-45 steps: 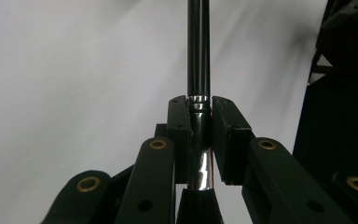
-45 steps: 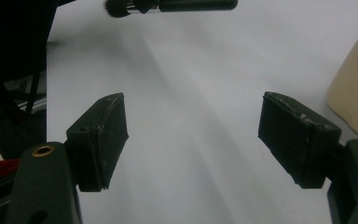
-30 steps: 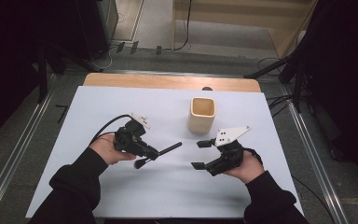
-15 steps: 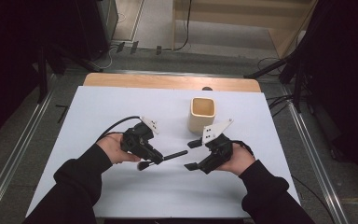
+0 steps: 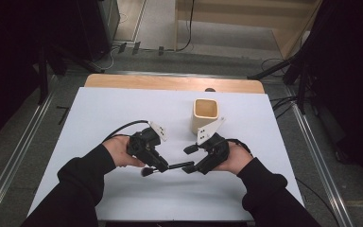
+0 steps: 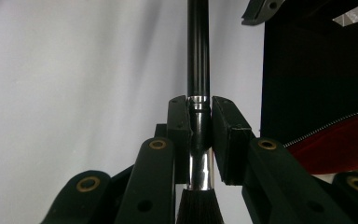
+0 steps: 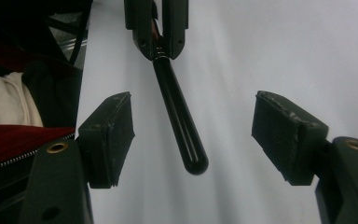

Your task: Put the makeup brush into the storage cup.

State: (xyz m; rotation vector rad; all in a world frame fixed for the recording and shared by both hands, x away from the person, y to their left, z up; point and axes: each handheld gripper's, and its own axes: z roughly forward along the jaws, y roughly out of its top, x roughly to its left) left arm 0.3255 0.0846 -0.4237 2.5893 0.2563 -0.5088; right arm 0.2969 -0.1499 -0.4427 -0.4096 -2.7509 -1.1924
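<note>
My left gripper [image 5: 160, 165] is shut on a black make-up brush [image 5: 177, 166], with its pads clamped on the silver ferrule [image 6: 199, 154]. The bristles point back toward the hand and the handle [image 6: 198, 46] sticks out to the right. My right gripper [image 5: 189, 159] faces it from the right, open. Its jaws have just been closing a little. The handle's rounded tip [image 7: 193, 163] lies between the two pads [image 7: 112, 135] and touches neither. In the right gripper view the left gripper [image 7: 156, 28] shows at the top. A beige square cup [image 5: 204, 113] stands upright just behind the right gripper.
The white table sheet [image 5: 123, 109] lies under both hands, with a wooden strip [image 5: 170, 82] along its far edge. Metal rails and dark stands flank the table. A dark sleeve and a red zipped lining [image 7: 9, 140] show at the left in the right gripper view.
My right gripper has moved left toward the left one, so the brush handle's tip now sits between its jaws, which stand a little narrower. The left gripper has barely moved.
</note>
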